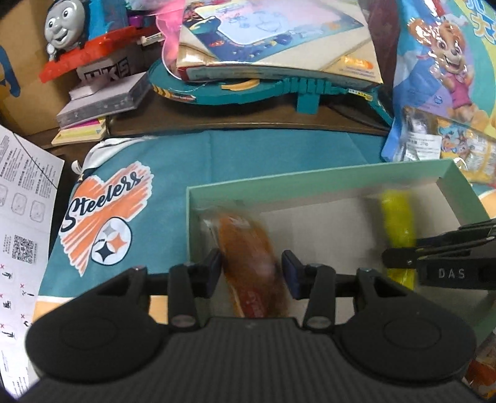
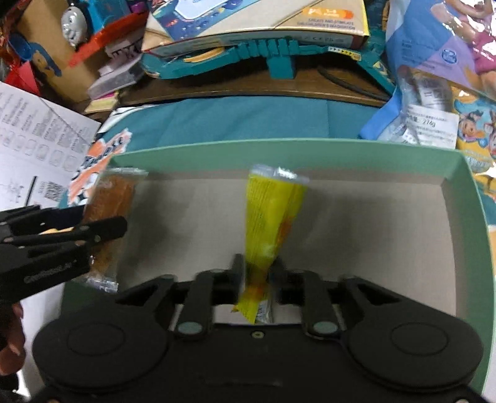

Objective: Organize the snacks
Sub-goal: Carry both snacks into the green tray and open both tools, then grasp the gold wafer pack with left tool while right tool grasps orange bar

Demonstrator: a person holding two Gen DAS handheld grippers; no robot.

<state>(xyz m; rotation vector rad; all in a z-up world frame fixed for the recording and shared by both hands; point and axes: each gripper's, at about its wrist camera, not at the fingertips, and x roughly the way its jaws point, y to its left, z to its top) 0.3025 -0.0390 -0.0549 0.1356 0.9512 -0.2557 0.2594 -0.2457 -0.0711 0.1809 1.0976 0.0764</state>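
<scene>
Green-walled cardboard box (image 2: pixel 465 198) on a teal cloth (image 1: pixel 192 161) printed with an orange "Steelers" heart, spread over a dark wooden desk (image 1: pixel 235 117). Inside the box, against its left wall, an orange-brown snack packet (image 1: pixel 248 245), blurred, lying between the spread fingers of the left gripper (image 1: pixel 251 272); blue pads on either side of the packet, contact with them not clear from the wrist view. Seen from the right wrist view, the same packet (image 2: pixel 114 210) with clear crimped ends, the left gripper (image 2: pixel 93 235) across its middle. Near the middle of the box, a yellow snack packet (image 2: pixel 269 223) pinched at its lower part by the right gripper (image 2: pixel 259 269), fingers pressed against it from both sides, its far crimped end pointing toward the back wall. In the left wrist view, the yellow packet (image 1: pixel 396 223) to the right, the right gripper (image 1: pixel 400 257) reaching in from the edge. Behind the box, a teal toy track (image 1: pixel 279 90) under a flat drawing-toy box (image 1: pixel 279 40), a grey-faced toy train (image 1: pixel 62 21) at far left, a cartoon-dog snack bag (image 1: pixel 443 62) at right, a printed white leaflet (image 1: pixel 21 198) at left
</scene>
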